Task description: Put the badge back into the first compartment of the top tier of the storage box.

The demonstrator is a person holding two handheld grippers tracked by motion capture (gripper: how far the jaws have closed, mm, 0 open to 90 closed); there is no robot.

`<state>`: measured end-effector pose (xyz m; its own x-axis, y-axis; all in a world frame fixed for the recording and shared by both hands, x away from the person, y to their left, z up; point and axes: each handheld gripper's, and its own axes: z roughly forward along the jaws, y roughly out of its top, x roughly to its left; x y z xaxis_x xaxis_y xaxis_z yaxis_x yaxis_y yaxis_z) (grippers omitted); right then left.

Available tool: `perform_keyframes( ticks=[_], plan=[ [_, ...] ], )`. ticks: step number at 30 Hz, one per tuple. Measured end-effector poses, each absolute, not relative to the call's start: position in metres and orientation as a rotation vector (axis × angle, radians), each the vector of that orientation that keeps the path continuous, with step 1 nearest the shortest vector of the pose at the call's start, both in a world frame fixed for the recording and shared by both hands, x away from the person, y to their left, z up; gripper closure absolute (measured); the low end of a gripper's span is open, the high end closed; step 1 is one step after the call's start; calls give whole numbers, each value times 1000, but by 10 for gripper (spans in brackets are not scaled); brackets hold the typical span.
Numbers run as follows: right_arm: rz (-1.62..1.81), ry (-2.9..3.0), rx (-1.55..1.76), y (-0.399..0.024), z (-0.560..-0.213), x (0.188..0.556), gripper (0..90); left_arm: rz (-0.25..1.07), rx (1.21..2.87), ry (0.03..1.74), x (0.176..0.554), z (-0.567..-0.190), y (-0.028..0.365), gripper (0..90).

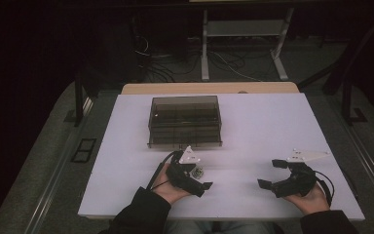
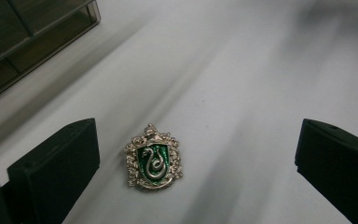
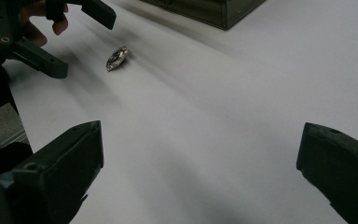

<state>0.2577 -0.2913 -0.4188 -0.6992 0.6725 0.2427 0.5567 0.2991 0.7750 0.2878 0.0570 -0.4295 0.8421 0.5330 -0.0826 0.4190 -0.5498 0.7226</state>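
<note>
my left gripper (image 2: 196, 172) jaws wide, straddling crest badge (image 2: 154, 157) flat on white table (image 2: 261, 70), not yet touching. right gripper (image 3: 200, 177) wide, idle, well apart. grasp pending; smoked organizer box (image 1: 185, 121) lid shut.

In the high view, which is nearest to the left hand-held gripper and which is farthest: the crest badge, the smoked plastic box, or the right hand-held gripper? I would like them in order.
1. Crest badge: on the white table, between the open jaws of the left hand-held gripper.
2. Smoked plastic box: just beyond it, toward the table's far side.
3. Right hand-held gripper: far off to the right, near the front edge.
</note>
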Motion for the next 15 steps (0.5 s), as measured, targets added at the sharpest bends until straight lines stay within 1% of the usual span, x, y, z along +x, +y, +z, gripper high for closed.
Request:
perform_keyframes(
  ticks=[10,15],
  plan=[
    [1364,2421,1158,-292,-419,258,3,225,2219,804,291,-435,55,0],
    [1362,2421,1156,-292,-419,258,2,229,2202,833,292,-437,55,72]
  ],
)
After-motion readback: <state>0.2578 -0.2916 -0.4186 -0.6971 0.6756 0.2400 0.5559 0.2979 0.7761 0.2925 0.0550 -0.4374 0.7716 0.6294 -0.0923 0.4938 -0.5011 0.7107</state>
